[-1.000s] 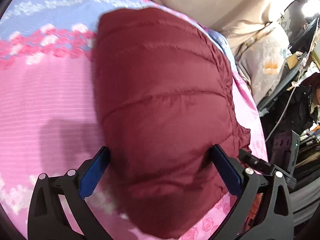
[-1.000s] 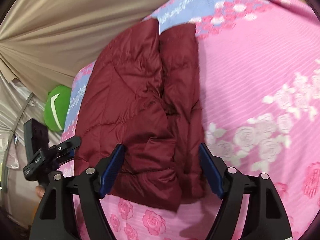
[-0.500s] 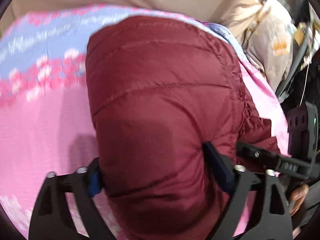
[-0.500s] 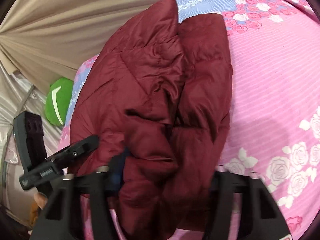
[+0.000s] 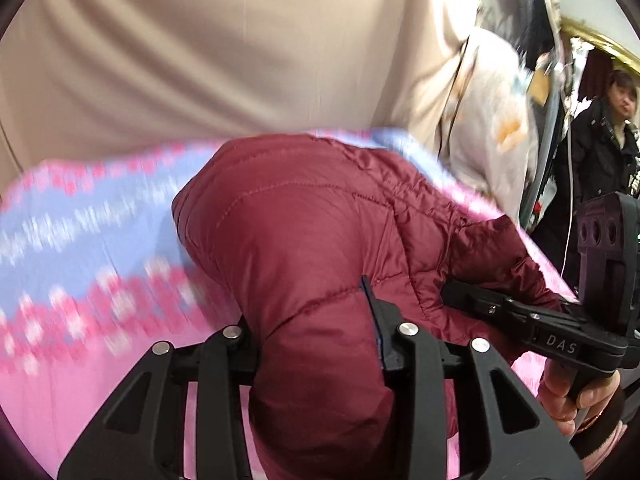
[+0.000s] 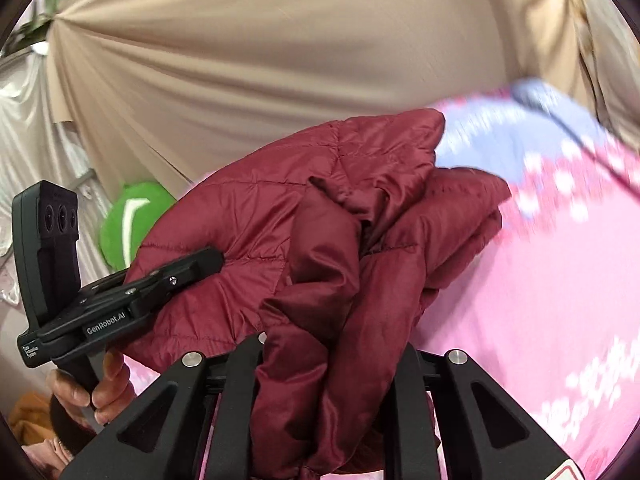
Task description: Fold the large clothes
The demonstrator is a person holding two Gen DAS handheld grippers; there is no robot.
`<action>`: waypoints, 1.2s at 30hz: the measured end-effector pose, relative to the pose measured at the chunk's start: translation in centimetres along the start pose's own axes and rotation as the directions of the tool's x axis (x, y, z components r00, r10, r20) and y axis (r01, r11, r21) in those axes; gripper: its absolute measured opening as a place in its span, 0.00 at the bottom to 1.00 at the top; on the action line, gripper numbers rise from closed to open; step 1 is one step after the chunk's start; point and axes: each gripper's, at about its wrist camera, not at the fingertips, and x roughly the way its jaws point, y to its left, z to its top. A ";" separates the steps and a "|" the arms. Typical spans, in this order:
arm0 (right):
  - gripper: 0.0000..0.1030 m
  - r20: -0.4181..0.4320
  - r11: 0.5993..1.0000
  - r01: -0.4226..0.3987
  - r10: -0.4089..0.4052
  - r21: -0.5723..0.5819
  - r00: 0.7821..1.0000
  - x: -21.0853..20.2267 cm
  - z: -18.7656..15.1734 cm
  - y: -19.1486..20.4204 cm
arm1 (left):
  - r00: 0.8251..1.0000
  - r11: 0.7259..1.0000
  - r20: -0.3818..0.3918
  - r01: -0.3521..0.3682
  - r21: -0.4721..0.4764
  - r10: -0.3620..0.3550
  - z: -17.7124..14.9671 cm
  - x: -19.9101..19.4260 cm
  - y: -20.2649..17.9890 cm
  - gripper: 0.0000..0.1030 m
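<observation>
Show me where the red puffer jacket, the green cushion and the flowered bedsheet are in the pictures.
red puffer jacket (image 5: 304, 240): left wrist view, quilted top panel.
green cushion (image 6: 120, 228): right wrist view, its front face near the white mark.
flowered bedsheet (image 6: 540, 300): right wrist view, bare pink part.

soft even light, glare top right; bedsheet motion-blurred, fisheye edges dark.
</observation>
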 end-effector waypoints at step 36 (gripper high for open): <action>0.06 -0.134 0.997 -0.039 0.048 0.064 0.990 16.8 1.1 0.7 | 0.906 0.933 -0.229 -0.358 0.028 0.355 -9.9 6.0 15.7 0.39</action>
